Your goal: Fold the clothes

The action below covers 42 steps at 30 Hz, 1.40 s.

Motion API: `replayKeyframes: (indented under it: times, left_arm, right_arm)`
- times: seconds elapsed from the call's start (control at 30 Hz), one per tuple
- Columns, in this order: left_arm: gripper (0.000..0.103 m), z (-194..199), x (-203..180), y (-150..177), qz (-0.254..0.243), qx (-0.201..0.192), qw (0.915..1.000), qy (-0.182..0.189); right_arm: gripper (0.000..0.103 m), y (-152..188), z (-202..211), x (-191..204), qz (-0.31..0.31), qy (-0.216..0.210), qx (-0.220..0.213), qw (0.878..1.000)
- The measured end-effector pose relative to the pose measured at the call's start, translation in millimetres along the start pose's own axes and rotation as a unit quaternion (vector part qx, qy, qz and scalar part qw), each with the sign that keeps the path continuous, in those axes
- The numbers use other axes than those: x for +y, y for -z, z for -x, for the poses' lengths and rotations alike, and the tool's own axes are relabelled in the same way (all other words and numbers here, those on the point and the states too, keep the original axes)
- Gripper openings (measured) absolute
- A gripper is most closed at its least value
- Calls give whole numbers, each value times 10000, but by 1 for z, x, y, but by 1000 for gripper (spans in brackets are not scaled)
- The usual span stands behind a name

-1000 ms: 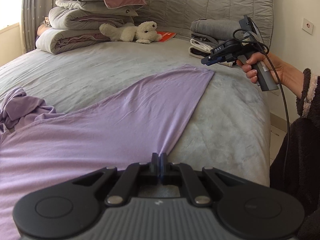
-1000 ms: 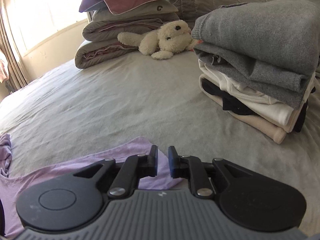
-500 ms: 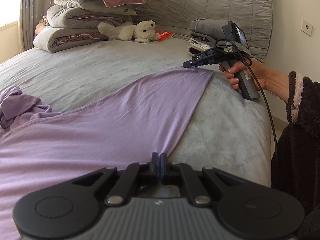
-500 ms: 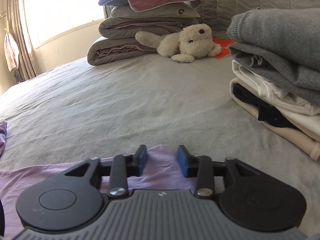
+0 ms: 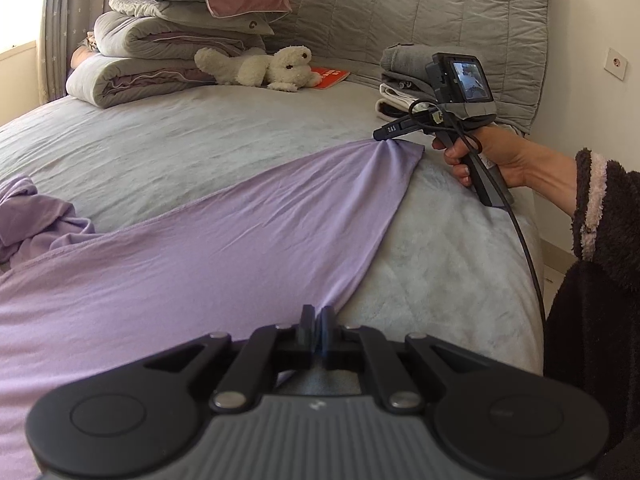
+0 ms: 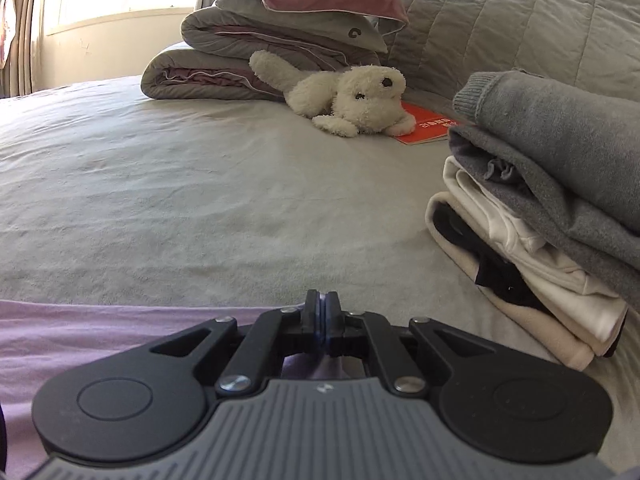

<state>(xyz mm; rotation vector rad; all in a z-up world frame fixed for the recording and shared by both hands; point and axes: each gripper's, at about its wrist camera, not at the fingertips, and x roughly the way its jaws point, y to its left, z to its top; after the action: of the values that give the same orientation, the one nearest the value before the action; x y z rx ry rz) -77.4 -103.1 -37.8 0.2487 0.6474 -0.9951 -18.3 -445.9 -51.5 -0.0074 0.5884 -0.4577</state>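
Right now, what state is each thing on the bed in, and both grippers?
Left gripper: shut on purple garment's near edge.
Right gripper: shut on its far corner.
Purple garment: spread flat, unfolded.
Clothes stack: folded.
Bedding pile: folded, stacked.
Plush toy: lying down.

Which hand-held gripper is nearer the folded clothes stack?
Right. The right hand-held gripper pinches the purple garment just in front of the folded clothes stack; the left hand-held gripper grips the hem further back.
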Motion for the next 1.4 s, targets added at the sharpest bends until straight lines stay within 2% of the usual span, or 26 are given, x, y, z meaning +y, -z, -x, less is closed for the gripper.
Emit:
replayKeyframes:
  times: [0.1, 0.17, 0.23, 0.37, 0.6, 0.83, 1.1, 1.3, 1.4]
  left_arm:
    - [18, 4, 2, -1, 1, -21, 10000, 18]
    - [33, 9, 3, -2, 14, -74, 10000, -28]
    - [36, 12, 7, -3, 44, -112, 9998, -147]
    - [43, 16, 18, -8, 161, -135, 9986, -493]
    - [43, 26, 57, -18, 414, 57, 9889, -1424]
    - [44, 42, 94, -19, 529, 172, 9721, -2278]
    - [44, 54, 124, -14, 787, 322, 9560, -2808]
    - [44, 64, 136, -7, 861, 366, 9492, -3003]
    - [44, 69, 140, -3, 864, 400, 9464, -3086]
  right_arm:
    - [15, -1, 4, -3, -116, 61, -4, 9999]
    - [24, -4, 9, -4, -215, 33, -15, 9998]
    - [33, -7, 15, -4, -297, -9, -30, 9996]
    - [33, -17, 26, 9, -300, -109, -70, 9995]
    - [34, -32, 33, 47, -320, -452, -25, 9985]
    - [35, -40, 39, 99, -55, -1029, 29, 9947]
    - [36, -50, 45, 156, -38, -1682, 219, 9855]
    - [36, -55, 53, 199, 1, -2134, 356, 9763]
    - [36, -53, 55, 217, 120, -2226, 430, 9739]
